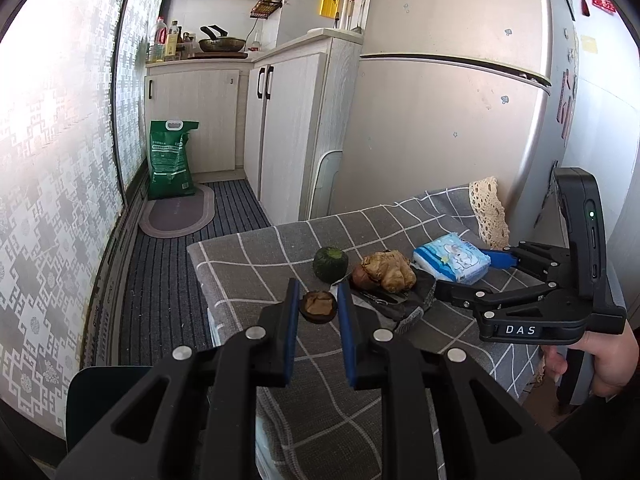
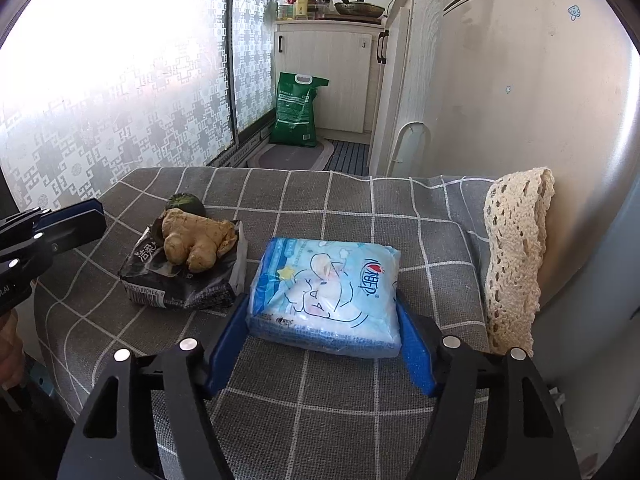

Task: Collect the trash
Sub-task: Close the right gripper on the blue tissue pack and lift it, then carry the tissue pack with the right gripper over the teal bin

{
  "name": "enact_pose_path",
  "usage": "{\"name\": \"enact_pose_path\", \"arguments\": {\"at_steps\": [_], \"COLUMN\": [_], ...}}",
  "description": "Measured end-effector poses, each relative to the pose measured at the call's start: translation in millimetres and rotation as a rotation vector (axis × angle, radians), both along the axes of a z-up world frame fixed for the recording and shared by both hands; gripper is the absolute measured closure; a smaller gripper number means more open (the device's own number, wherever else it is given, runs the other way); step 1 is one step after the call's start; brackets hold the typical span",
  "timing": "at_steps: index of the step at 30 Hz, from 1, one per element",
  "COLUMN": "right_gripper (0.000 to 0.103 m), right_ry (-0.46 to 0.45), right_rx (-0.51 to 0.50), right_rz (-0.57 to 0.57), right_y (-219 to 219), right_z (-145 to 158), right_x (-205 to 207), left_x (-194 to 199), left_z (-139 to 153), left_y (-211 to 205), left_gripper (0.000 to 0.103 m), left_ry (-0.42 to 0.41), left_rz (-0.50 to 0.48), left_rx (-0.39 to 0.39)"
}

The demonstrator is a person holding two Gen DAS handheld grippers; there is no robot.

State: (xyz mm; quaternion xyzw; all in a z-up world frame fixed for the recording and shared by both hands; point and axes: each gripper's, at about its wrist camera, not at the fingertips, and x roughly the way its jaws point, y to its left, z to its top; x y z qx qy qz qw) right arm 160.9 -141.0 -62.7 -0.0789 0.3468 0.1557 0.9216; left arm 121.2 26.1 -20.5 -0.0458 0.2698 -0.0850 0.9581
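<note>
My left gripper is shut on a small brown round scrap, held over the near left edge of the grey checked tablecloth. In the right wrist view a light blue tissue pack lies on the cloth. The right gripper is shut on it, a blue pad against each side. A ginger root rests on a crumpled black wrapper to the left of the pack. Behind them sits a dark green round fruit.
A cream lace cloth hangs at the table's right edge against the fridge. A dark teal container stands on the floor below the left gripper. Further back are a green sack, a floor mat and white cabinets.
</note>
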Motion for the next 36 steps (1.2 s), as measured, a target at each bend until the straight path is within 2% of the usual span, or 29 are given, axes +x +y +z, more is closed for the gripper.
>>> {"name": "enact_pose_path", "arguments": {"at_steps": [8, 26, 36], "right_gripper": [0.033, 0.033, 0.033], "right_ry": [-0.049, -0.095, -0.072], "right_rx": [0.022, 0.008, 0.012], "right_rz": [-0.013, 0.138, 0.245], "right_y": [4, 95, 151], "right_z": [28, 59, 61], "right_x": [-8, -24, -35], "left_x": [-10, -52, -69], "left_z": [8, 21, 4], "left_y": [12, 81, 122], "left_gripper": [0.083, 0.083, 0.083], "left_ry": [-0.015, -0.031, 0.035], "left_rz": [0.015, 0.116, 0.188], "left_rx": [-0.017, -0.027, -0.006]}}
